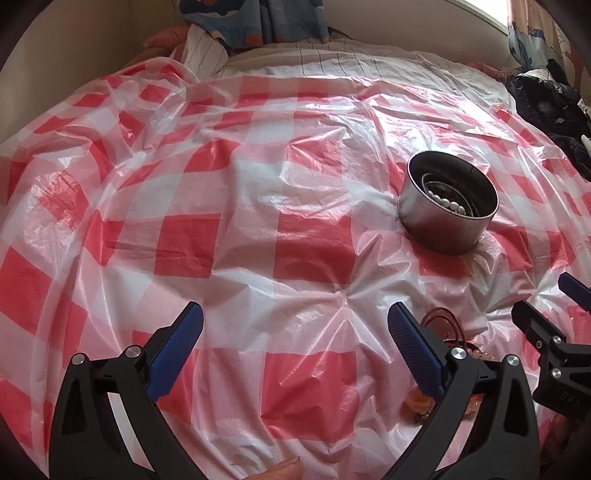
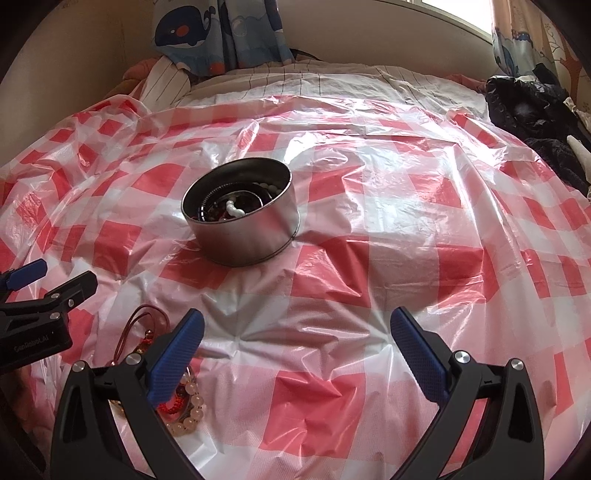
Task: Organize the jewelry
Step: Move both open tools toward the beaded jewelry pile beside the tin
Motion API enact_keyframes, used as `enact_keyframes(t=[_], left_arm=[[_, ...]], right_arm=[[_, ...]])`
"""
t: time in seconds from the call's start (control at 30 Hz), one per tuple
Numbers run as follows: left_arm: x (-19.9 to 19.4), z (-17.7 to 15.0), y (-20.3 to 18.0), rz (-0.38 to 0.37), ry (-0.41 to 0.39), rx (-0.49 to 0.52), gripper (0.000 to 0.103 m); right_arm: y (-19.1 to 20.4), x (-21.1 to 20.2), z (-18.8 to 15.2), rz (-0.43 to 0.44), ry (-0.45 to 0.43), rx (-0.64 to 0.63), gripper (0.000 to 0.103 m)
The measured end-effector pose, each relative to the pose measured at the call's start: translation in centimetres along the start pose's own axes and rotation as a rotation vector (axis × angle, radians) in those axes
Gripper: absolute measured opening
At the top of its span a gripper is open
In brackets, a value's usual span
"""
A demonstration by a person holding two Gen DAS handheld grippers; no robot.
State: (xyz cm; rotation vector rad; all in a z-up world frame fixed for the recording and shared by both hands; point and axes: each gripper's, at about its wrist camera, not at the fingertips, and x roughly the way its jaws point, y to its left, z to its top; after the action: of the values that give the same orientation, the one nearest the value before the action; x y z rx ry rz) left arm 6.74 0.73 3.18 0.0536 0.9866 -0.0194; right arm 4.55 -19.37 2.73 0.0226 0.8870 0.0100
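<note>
A round metal tin [image 1: 448, 206] stands on the red-and-white checked plastic sheet [image 1: 240, 236]; it also shows in the right wrist view [image 2: 243, 225]. A white bead string [image 1: 448, 202] and darker jewelry lie inside it. A pile of loose jewelry lies near the front: a red cord [image 2: 142, 325], pale bead bracelet [image 2: 192, 402] and red beaded piece [image 2: 173, 404]. My left gripper [image 1: 295, 321] is open and empty, left of the pile. My right gripper [image 2: 295, 328] is open and empty, with its left finger over the pile.
The sheet covers a soft bed and is wrinkled. Dark clothing [image 2: 532, 110] lies at the far right edge. A whale-print curtain [image 2: 207, 33] hangs at the back by the wall. The other gripper shows at each view's side edge.
</note>
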Motion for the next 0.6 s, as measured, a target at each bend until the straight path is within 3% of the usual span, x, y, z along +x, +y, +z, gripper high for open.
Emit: enact_keyframes(t=[0.1, 0.23, 0.3, 0.37, 0.43, 0.6], left_arm=[[0.5, -0.4, 0.3, -0.023, 0.027, -0.012, 0.096], [-0.7, -0.5, 0.2, -0.034, -0.018, 0.010, 0.096], [-0.8, -0.6, 0.4, -0.044, 0.002, 0.020, 0.096], [-0.2, -0.7, 0.7, -0.107, 0.060, 0.003, 0.096], [-0.1, -0.8, 0.8, -0.147, 0.065, -0.021, 0.096], [-1.0, -0.5, -0.8, -0.041, -0.010, 0.051, 0.096]], right_arm=[[-0.1, -0.6, -0.6, 0.043, 0.005, -0.020, 0.097], [0.1, -0.7, -1.4, 0.131, 0.038, -0.030, 0.097], [1.1, -1.0, -1.7, 0.156, 0.032, -0.071, 0.097], [2.2, -1.3, -1.9, 0.132, 0.021, -0.133, 0.097], [2.5, -1.4, -2.1, 0.084, 0.012, -0.170, 0.097], [0.7, -2.0, -1.3, 0.043, -0.032, -0.095, 0.097]])
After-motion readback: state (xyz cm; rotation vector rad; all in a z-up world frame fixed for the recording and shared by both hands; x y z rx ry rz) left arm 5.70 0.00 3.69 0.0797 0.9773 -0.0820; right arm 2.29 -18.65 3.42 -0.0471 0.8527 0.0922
